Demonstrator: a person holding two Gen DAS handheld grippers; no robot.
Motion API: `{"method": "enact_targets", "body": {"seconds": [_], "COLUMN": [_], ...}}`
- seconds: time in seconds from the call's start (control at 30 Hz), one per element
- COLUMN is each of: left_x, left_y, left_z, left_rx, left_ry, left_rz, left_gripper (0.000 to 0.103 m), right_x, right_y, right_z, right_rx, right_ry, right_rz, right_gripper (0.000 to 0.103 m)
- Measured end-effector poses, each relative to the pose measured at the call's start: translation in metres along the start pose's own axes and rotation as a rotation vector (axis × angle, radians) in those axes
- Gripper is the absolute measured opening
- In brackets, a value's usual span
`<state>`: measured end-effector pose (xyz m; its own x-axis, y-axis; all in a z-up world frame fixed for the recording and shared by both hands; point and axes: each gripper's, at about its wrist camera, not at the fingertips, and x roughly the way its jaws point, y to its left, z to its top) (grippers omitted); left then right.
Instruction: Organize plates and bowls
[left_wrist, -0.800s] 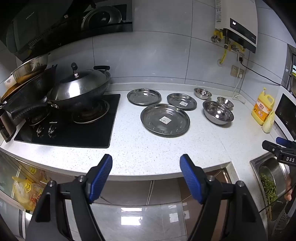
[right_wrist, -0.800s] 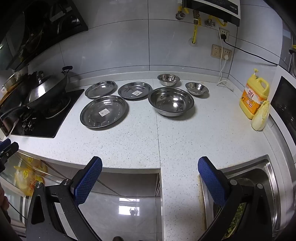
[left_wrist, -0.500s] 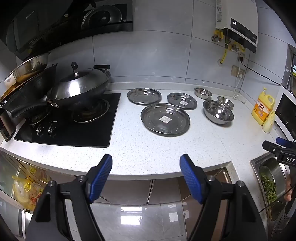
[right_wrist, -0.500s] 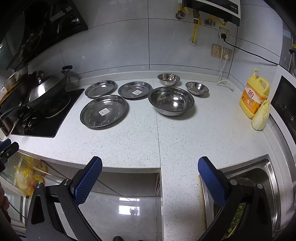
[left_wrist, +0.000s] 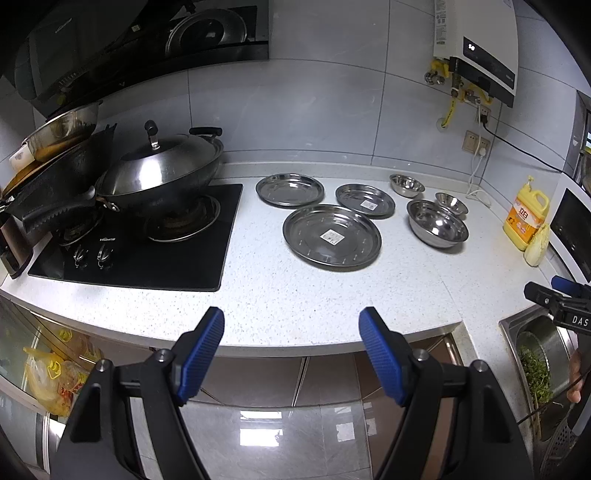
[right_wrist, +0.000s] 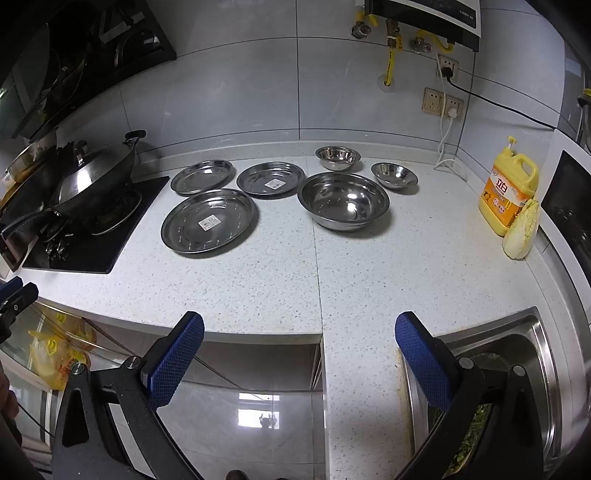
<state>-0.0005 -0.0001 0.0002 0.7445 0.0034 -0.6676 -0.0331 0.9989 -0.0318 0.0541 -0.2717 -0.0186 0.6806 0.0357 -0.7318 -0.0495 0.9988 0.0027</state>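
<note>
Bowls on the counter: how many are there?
3. The big bowl sits right of the plates; one small bowl is behind it near the wall; another small bowl is further right. None looks hidden.

Left gripper (left_wrist: 291, 334): black angular arms, silver screws, blue ribbed pads. Right gripper (right_wrist: 300, 338): same black frame, blue cross-hatched pads; white lettering "DAS" shows on its body.

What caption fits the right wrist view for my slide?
Open right gripper poised before a speckled counter holding three steel plates and three steel bowls, unstacked.
</note>
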Motion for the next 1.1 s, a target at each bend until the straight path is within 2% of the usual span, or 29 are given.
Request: {"method": "enact_targets", "body": {"seconds": [1.1], "left_x": [-0.002], "left_y": [0.01], "left_z": [-0.002], "left_rx": [-0.01], "left_ry": [-0.002], "left_rz": [0.004], "left_gripper": [0.074], "right_x": [-0.001], "right_y": [0.009], "right_z": [0.0], "right_rx": [-0.002], "right_ry": [0.0], "right_rz": [0.008], "right_gripper": [0.102]}}
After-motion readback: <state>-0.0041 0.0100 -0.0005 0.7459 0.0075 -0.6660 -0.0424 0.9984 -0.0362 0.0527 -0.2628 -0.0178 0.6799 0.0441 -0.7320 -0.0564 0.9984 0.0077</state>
